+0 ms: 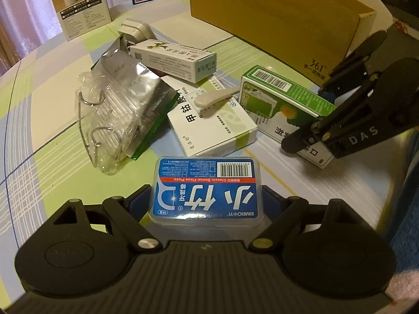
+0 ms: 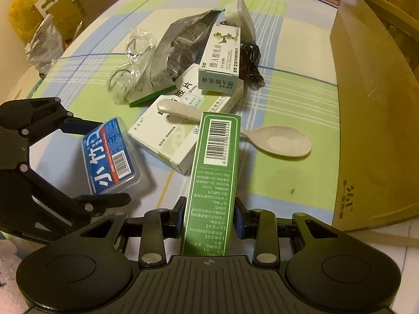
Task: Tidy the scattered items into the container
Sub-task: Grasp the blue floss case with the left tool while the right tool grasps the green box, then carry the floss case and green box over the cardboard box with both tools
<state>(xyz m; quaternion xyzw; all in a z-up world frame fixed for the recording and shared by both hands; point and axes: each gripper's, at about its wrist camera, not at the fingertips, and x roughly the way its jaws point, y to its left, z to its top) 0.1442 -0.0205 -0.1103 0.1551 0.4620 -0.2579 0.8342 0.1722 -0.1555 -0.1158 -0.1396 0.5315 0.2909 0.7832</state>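
A blue floss-pick box (image 1: 205,185) (image 2: 108,154) sits between the pads of my left gripper (image 1: 205,196) (image 2: 104,159), which is shut on it just above the checked tablecloth. My right gripper (image 2: 209,217) (image 1: 309,120) is shut on a long green box (image 2: 214,157) (image 1: 277,96), pads pressing both narrow sides. The green box crosses over a beige spoon (image 2: 277,141) (image 1: 214,99), whose handle rests on a white medicine box (image 2: 178,136) (image 1: 209,120). The brown cardboard container (image 2: 366,104) (image 1: 275,21) stands at the right.
A cream tube box (image 2: 222,57), a foil bag (image 2: 178,41), a clear packet of metal hooks (image 2: 131,60), a white charger (image 2: 239,15) and a black cable (image 2: 251,62) are piled mid-table. A product box (image 1: 81,5) stands at the back. Bags (image 2: 26,13) lie beyond the left edge.
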